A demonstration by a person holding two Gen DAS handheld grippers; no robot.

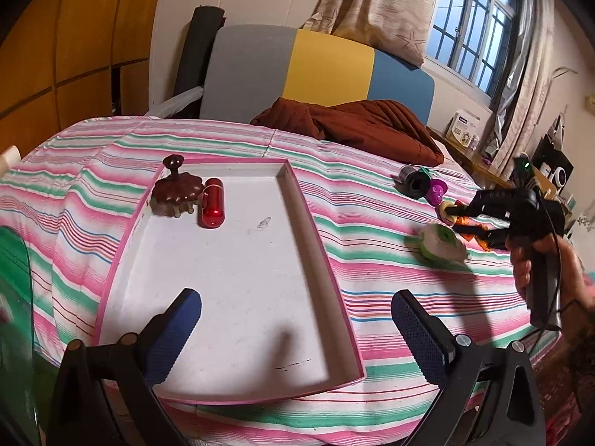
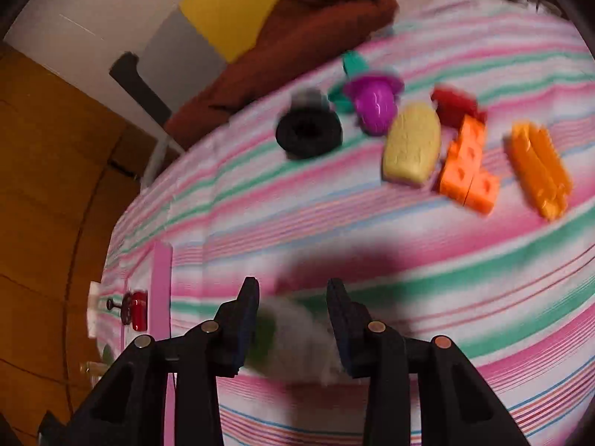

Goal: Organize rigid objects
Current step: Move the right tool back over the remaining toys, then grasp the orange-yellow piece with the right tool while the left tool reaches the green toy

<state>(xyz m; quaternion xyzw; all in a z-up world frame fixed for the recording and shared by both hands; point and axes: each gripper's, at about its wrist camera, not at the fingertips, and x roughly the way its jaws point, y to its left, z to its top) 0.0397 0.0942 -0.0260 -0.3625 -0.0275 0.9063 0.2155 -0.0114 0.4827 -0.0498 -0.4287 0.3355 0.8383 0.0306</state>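
Toy (image 2: 297, 338) between right tool (image 2: 293, 319) fingers.

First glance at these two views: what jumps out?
The white tray with pink rim on the striped bedspread grabs the eye; it holds only a brown knobbed piece and a red capsule, both at its far end. To its right lies a cluster of bright toys, with orange blocks and a purple piece standing out. The right tool straddles a blurry white-and-green object; whether it grips is unclear.

Rumpled brown blanket (image 1: 357, 126), barred window (image 1: 472, 29).
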